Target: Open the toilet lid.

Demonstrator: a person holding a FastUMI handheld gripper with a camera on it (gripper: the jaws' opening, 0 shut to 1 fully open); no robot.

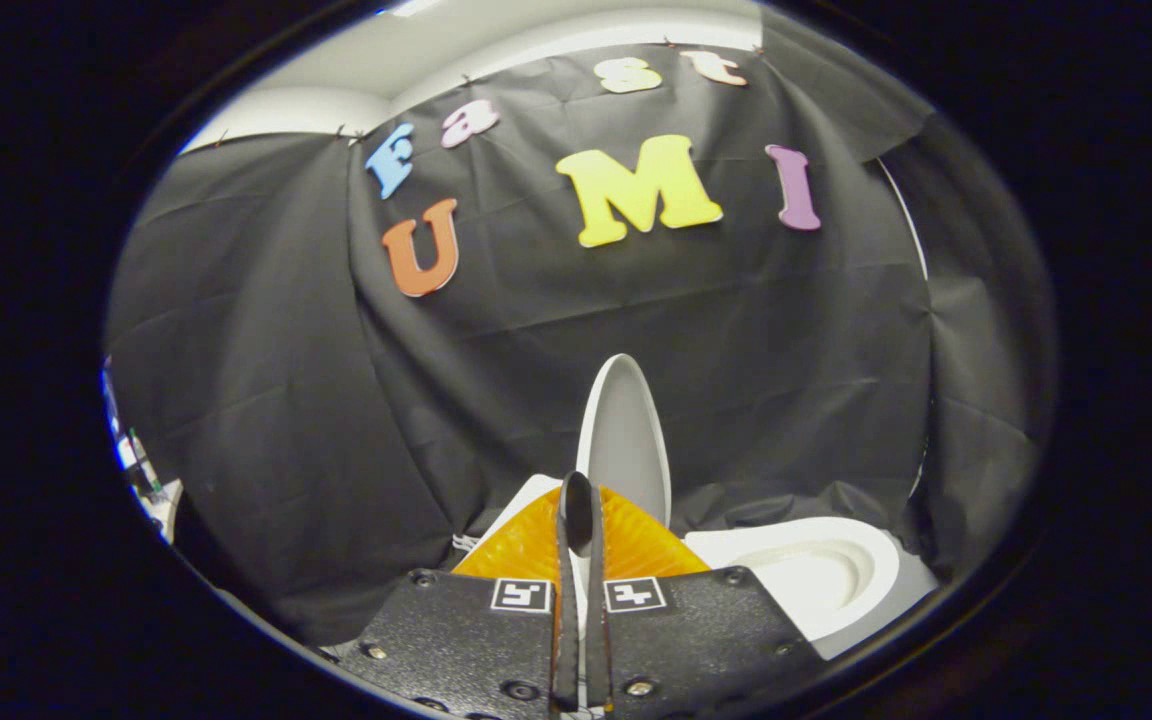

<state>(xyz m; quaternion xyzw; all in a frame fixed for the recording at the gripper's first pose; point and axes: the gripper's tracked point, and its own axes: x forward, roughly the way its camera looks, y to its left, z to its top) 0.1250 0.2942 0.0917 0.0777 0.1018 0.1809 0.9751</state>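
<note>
**Toilet lid raised, claw closed beside it**

Item: claw point(577, 505). Fingers drawn together, only a thin slit between them, tips meeting; nothing visibly pinched between them.

Item: toilet lid point(624, 440). White, standing upright, seen nearly edge-on, just beyond the fingertips and slightly to their right, against the black cloth wall point(266, 400).

Item: toilet seat point(816, 570). White ring, uncovered, lying right of the fingers and below the lid.

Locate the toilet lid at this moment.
In the gripper view, the toilet lid stands raised just beyond the hand-held gripper, whose fingers are nearly closed, left of the open toilet bowl.
</note>
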